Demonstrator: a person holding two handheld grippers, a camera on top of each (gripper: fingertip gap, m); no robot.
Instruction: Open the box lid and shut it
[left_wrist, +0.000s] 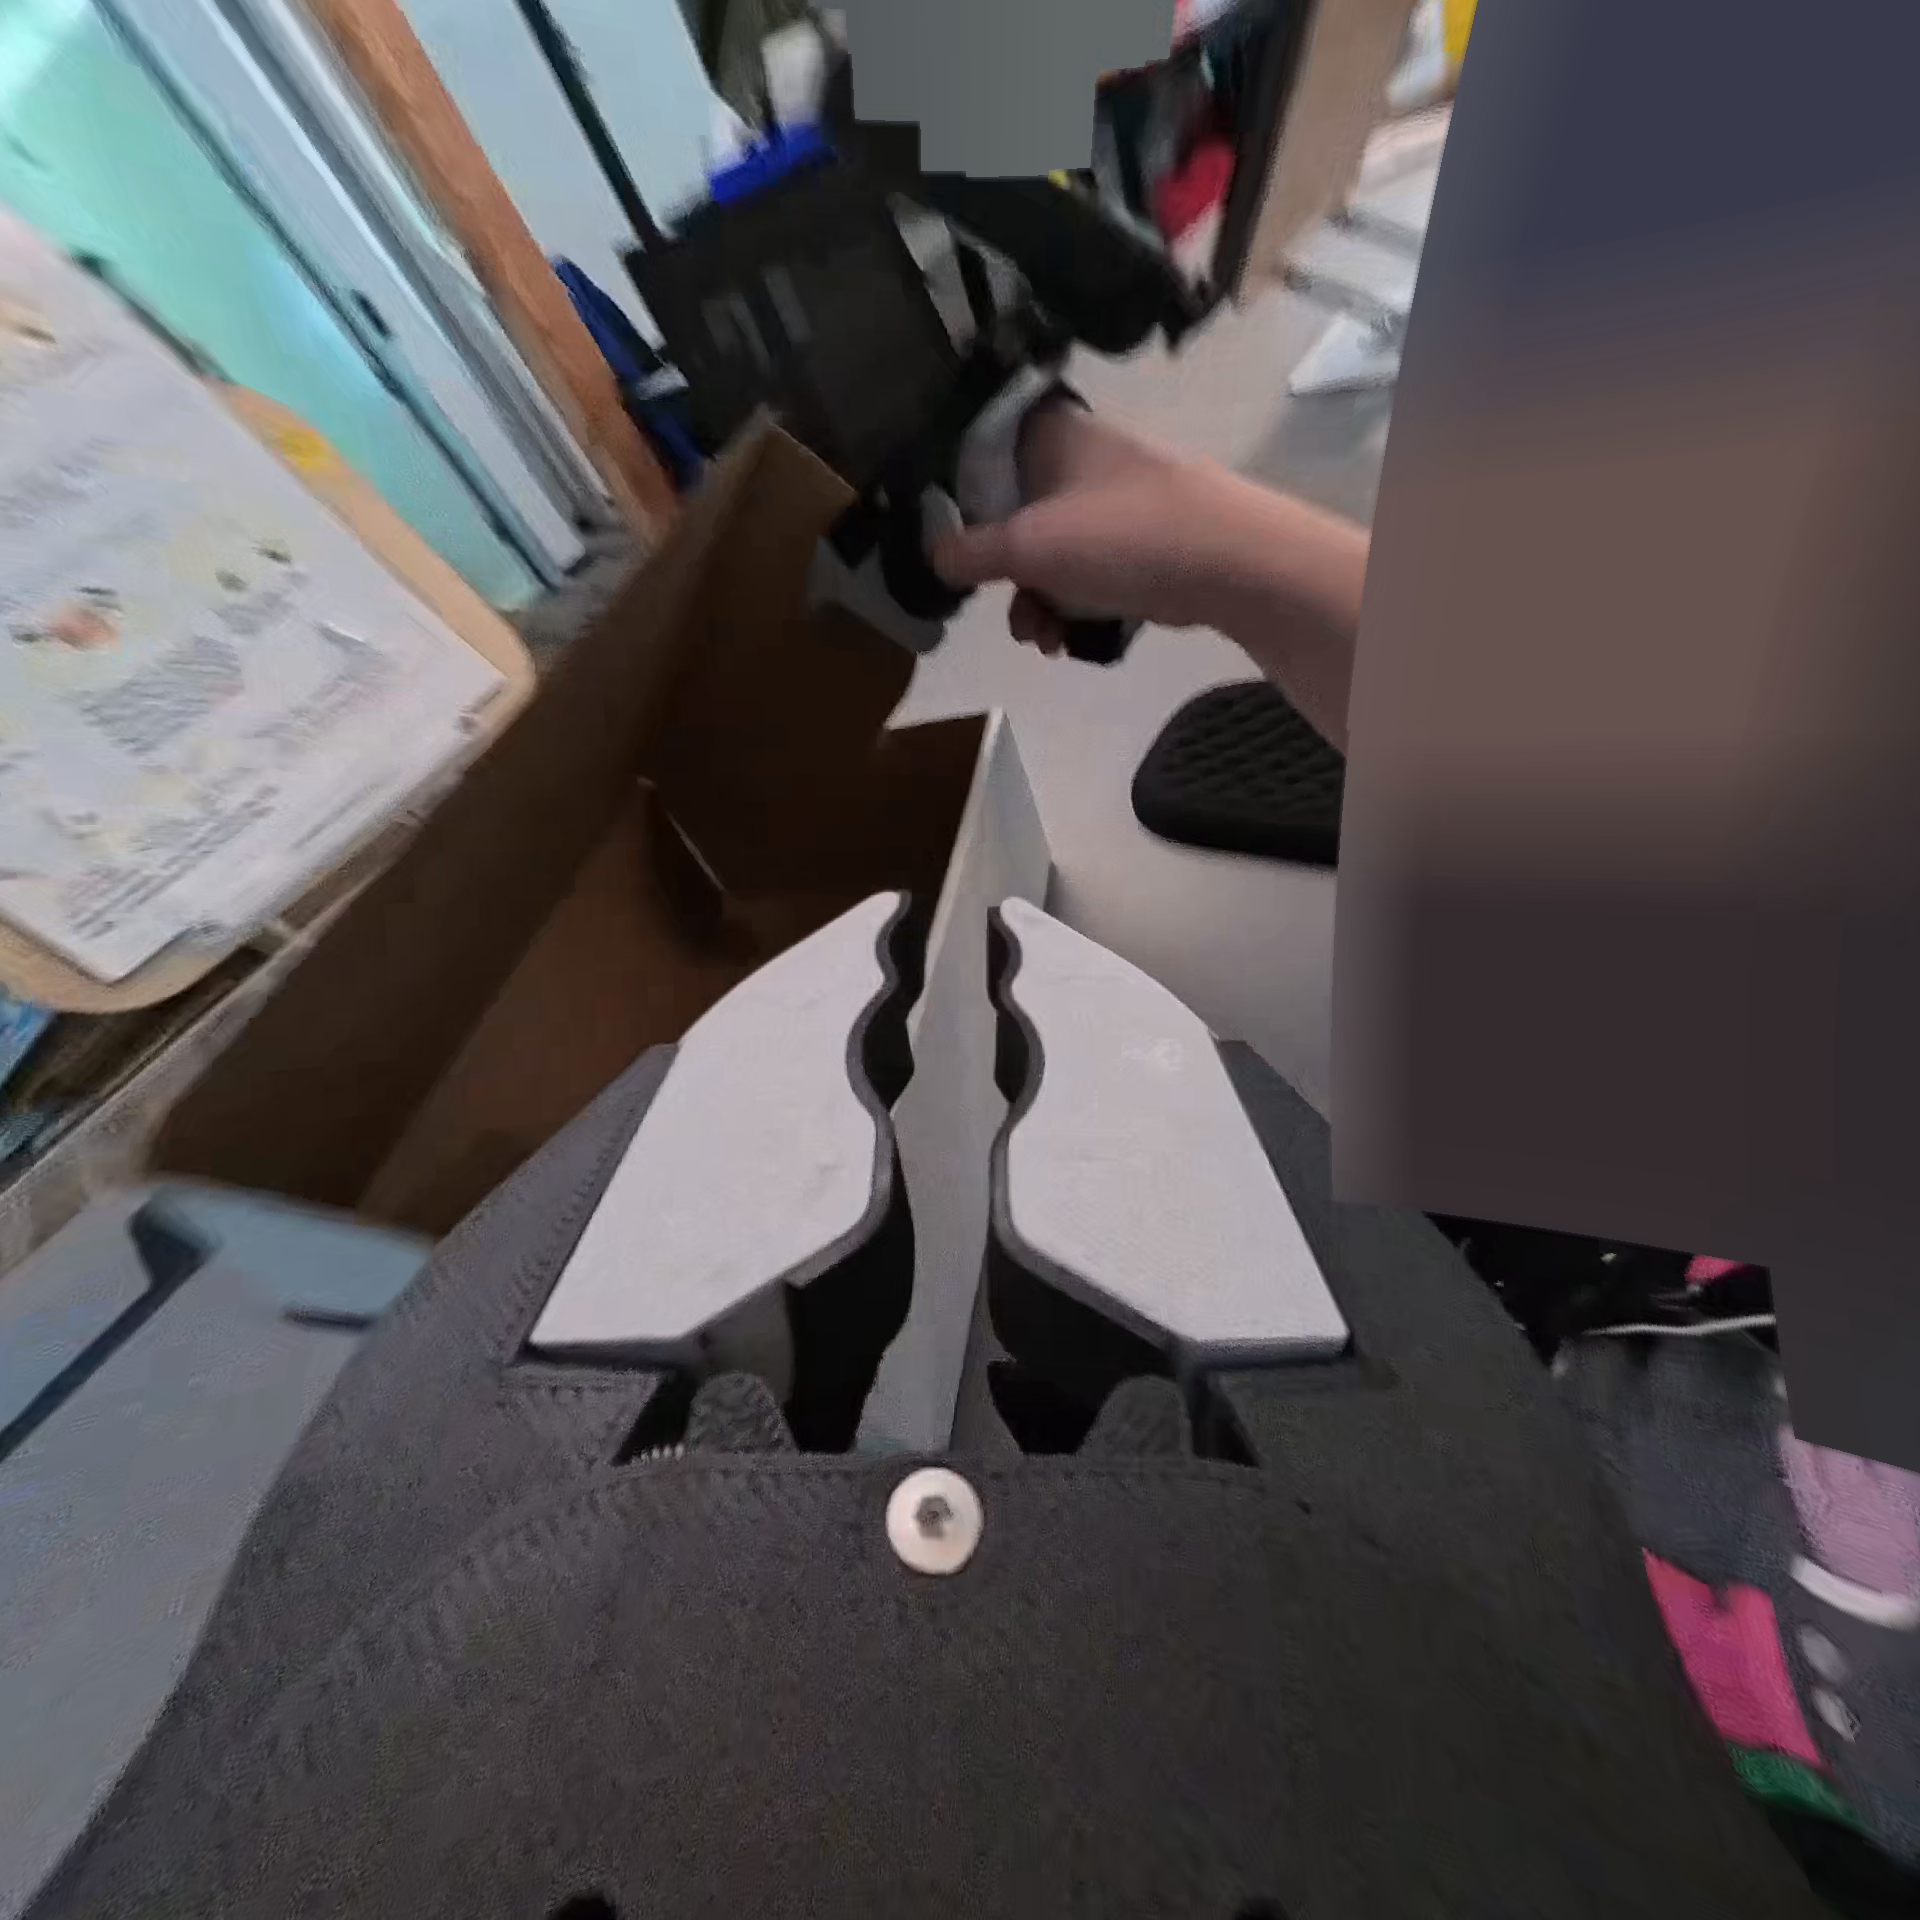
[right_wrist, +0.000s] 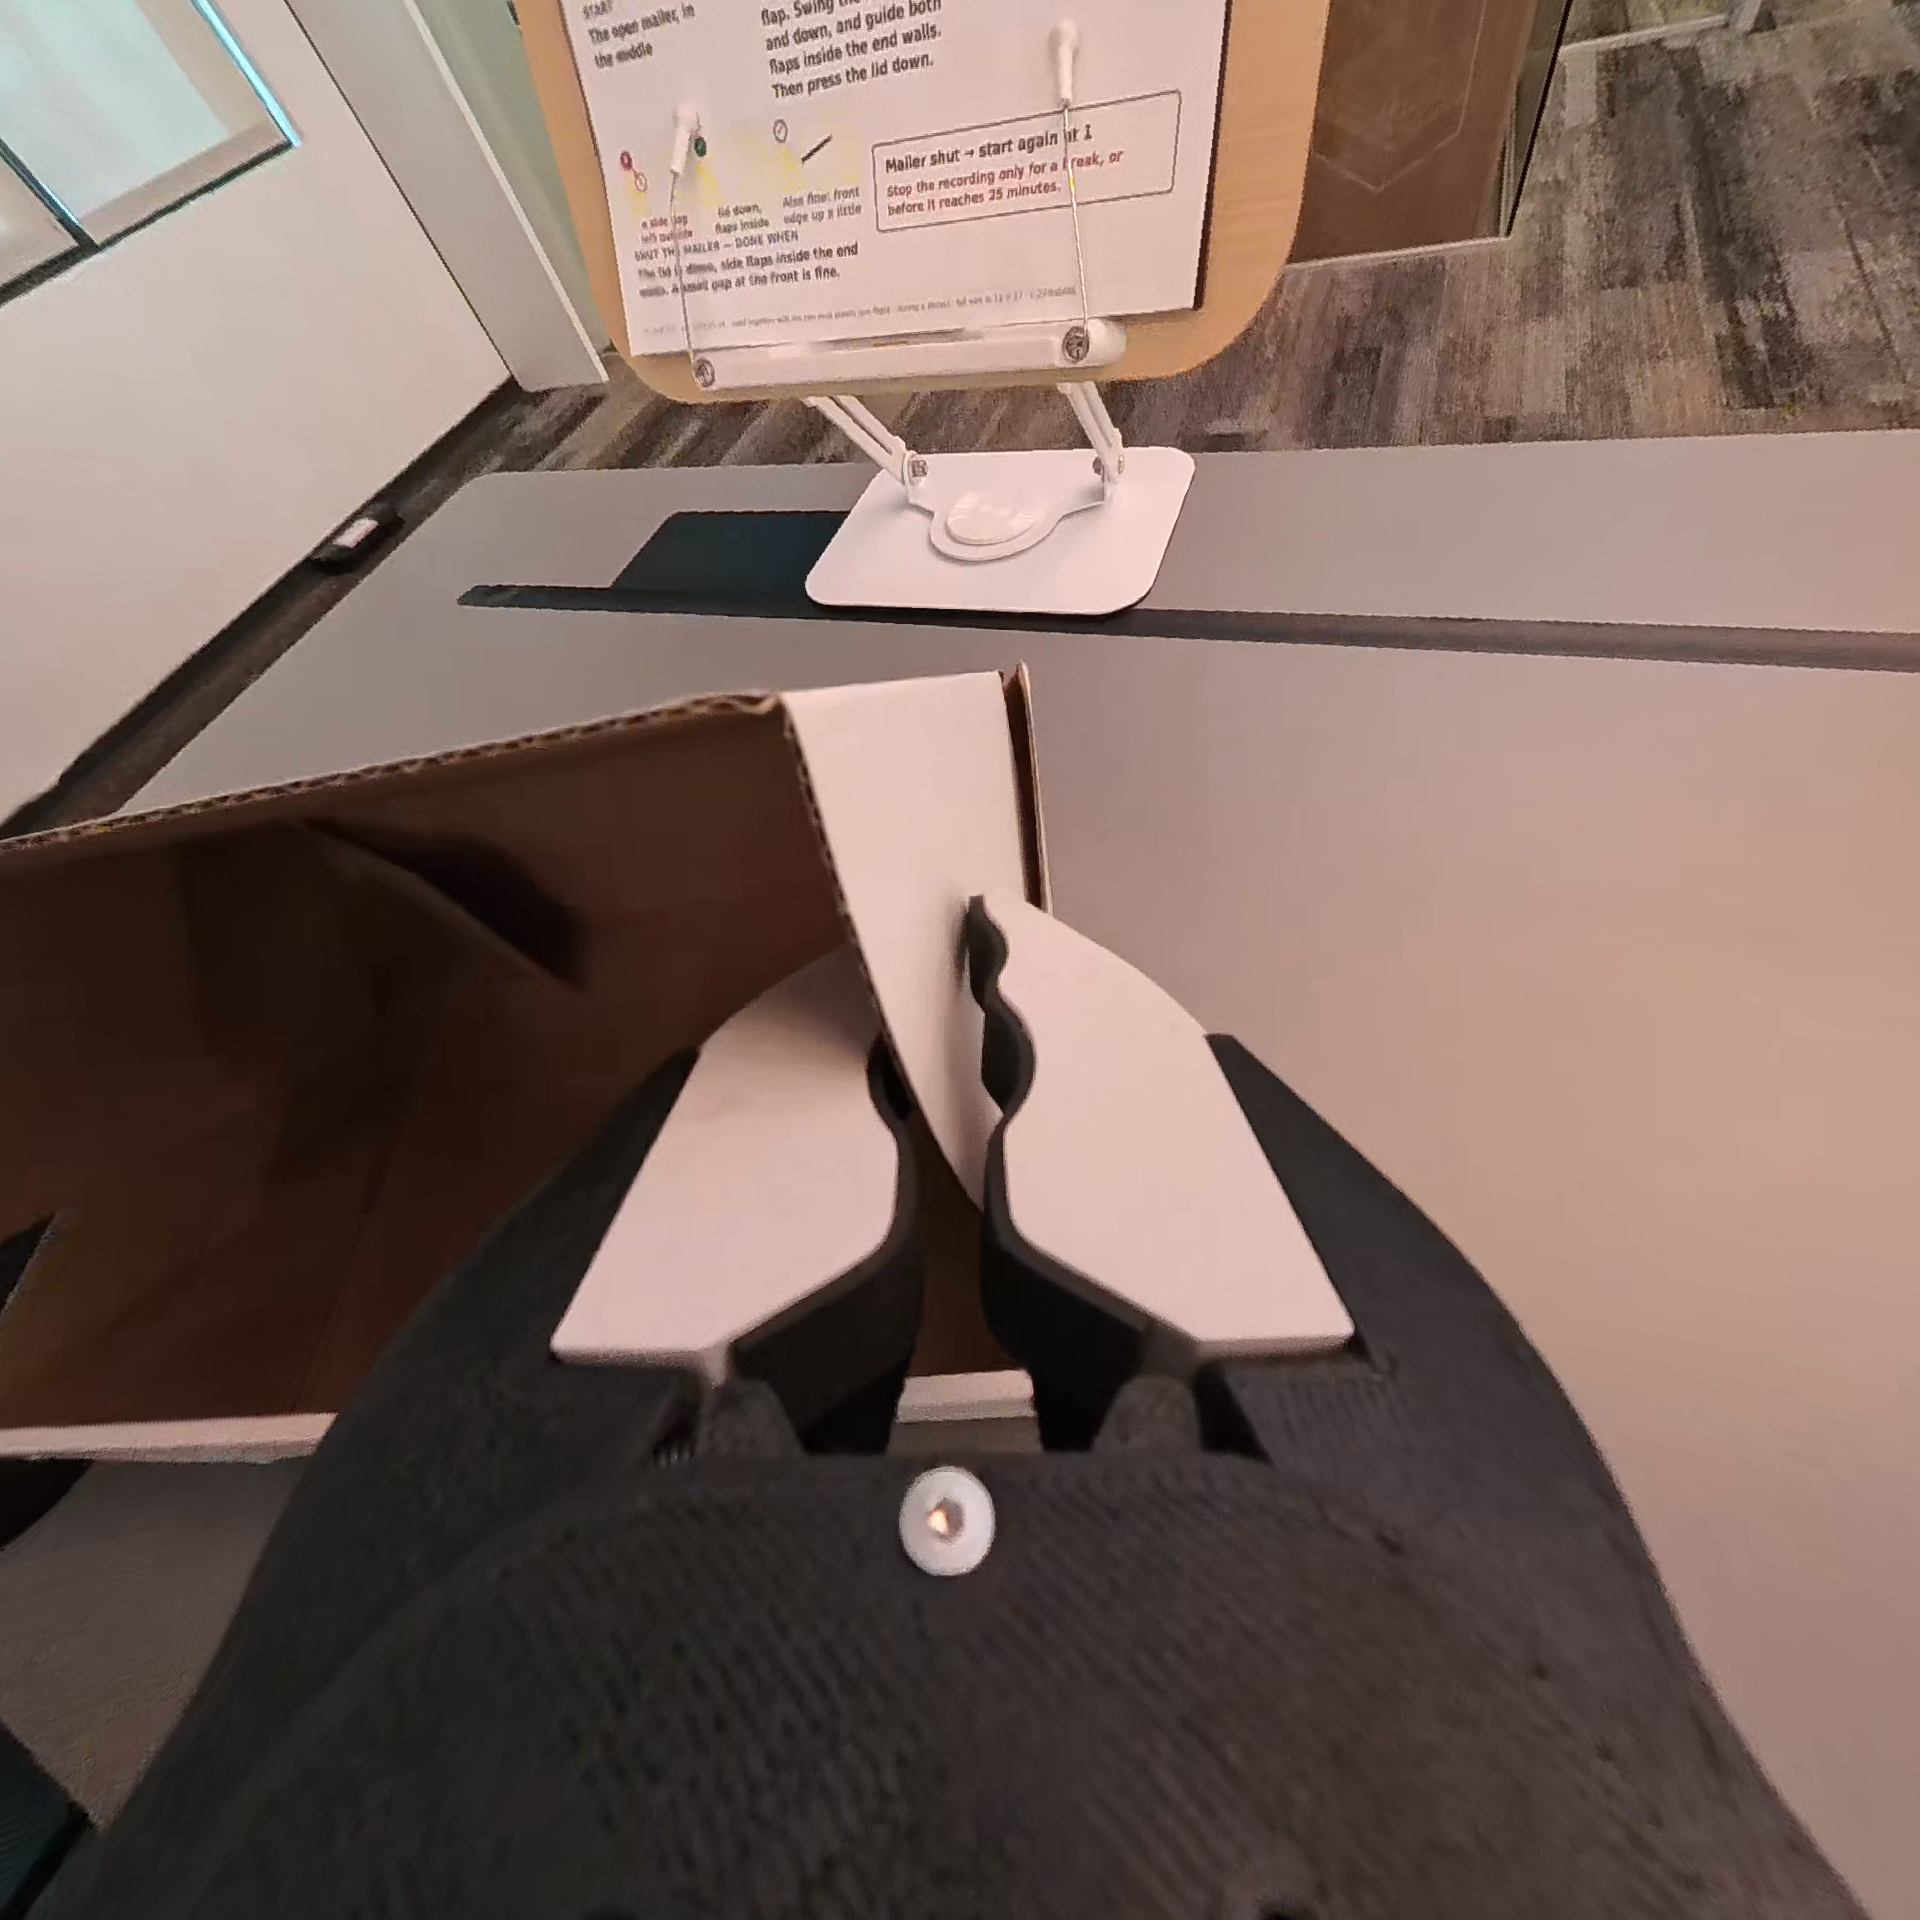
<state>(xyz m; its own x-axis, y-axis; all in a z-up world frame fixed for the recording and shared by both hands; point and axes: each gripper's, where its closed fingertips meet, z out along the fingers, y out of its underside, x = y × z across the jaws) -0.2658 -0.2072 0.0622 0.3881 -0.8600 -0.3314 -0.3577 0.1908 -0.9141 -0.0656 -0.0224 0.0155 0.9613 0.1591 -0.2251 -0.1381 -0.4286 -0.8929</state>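
Observation:
A cardboard mailer box, brown inside (right_wrist: 364, 987) and white outside, stands open on the grey table (right_wrist: 1455, 935). Its lid is raised. My right gripper (right_wrist: 925, 935) is shut on the lid's white side flap (right_wrist: 914, 790), which stands between the fingers. In the left wrist view my left gripper (left_wrist: 951, 914) is shut on another white-faced flap (left_wrist: 987, 810), seen edge-on, with the brown box interior (left_wrist: 520, 987) to its left. The right gripper (left_wrist: 873, 592) shows farther off there, held by a hand (left_wrist: 1122, 540), at the far brown flap.
A tan document stand with a printed sheet (right_wrist: 914, 208) sits on a white base (right_wrist: 997, 540) at the table's far side, behind the box. A dark strip (right_wrist: 1455, 629) crosses the table. A black mesh chair (left_wrist: 1236, 769) is beyond the box.

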